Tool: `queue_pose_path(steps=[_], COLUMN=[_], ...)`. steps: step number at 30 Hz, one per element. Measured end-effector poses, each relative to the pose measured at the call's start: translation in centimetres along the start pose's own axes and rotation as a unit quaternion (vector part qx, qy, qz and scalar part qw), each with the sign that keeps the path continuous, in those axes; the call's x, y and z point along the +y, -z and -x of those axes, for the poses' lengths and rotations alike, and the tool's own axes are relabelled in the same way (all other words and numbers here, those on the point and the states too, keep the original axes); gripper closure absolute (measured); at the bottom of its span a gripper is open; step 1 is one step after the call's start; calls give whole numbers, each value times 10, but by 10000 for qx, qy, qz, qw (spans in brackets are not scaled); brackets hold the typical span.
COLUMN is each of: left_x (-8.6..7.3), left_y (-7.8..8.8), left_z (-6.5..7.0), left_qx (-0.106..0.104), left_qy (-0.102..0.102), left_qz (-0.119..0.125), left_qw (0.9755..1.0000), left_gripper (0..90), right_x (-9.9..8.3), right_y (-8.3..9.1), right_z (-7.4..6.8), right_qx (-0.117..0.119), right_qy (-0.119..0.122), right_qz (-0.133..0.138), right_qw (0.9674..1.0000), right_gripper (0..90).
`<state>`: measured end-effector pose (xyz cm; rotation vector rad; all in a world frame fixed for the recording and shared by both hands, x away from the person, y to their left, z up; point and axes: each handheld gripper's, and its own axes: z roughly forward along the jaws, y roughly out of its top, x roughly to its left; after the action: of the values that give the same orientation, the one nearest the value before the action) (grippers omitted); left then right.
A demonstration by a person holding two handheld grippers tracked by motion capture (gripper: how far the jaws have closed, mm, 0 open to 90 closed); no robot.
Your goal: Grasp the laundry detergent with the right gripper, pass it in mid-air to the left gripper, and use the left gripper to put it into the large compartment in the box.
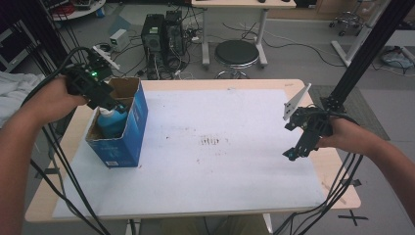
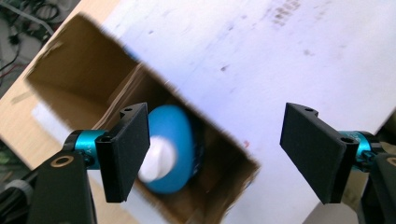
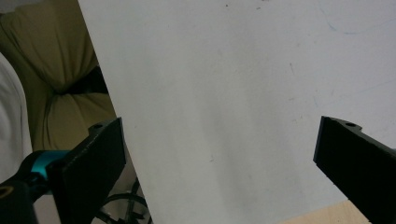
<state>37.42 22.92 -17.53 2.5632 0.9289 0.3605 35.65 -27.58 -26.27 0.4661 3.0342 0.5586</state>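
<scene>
Now we hold the left gripper (image 2: 215, 156) with jaws apart above the blue bottle (image 2: 170, 149) in the box (image 1: 128, 128), and the right gripper (image 3: 219, 163) with jaws wide, empty, over the table (image 3: 243, 93).

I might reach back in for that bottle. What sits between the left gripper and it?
Nothing visible. The left gripper hangs open right above the box's open top, and the bottle stands inside with its cap facing up, uncovered.

Black claws (image 1: 297, 152) with teal collars; black trailing cables; bare forearms
</scene>
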Motion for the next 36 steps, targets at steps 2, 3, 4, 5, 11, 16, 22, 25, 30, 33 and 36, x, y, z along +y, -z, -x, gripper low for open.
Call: queue_pose_path(steps=[2, 3, 4, 5, 11, 16, 22, 25, 30, 33, 36], left_x=[8, 13, 17, 22, 57, 77, 92, 96, 105, 110, 112], left_y=[-3, -5, -7, -11, -36, -56, -78, -84, -94, -101, -103], left_z=[6, 10, 13, 16, 34, 43, 49, 50, 53, 54, 53], left_qx=[-70, -110, -164, -215, -448, -414, -433, -480, -516, -442, -392], left_qy=[-115, -212, -317, -389, -886, -1176, -1372, -1369, -1356, -1393, -1399], left_qz=[18, 6, -14, -23, -197, -278, -471, -518, -548, -615, -660], left_qw=[9999, 9997, 9994, 9990, 9949, 9918, 9885, 9881, 9879, 9873, 9872], left_gripper=[242, 242, 243, 243, 111, 51, 28, 29, 29, 29, 29], right_x=[1, 1, 3, 3, 6, 7, 11, 11, 12, 12, 12], right_y=[1, 1, 1, 1, 2, 1, 1, 1, 0, -1, -1], right_z=[-1, -1, -3, -3, -5, -6, -6, -6, -4, 0, 1], right_qx=[0, 0, 4, 9, 17, 16, 19, 20, -12, -9, -16], right_qy=[15, 15, 26, 51, 73, 76, 58, 56, 19, -22, -32], right_qz=[16, 16, 34, 49, 85, 83, 120, 131, 150, 141, 143], right_qw=[10000, 10000, 10000, 10000, 9999, 9999, 9999, 9999, 9999, 9999, 9999], right_gripper=[16, 16, 16, 16, 16, 16, 16, 16, 16, 16, 16])
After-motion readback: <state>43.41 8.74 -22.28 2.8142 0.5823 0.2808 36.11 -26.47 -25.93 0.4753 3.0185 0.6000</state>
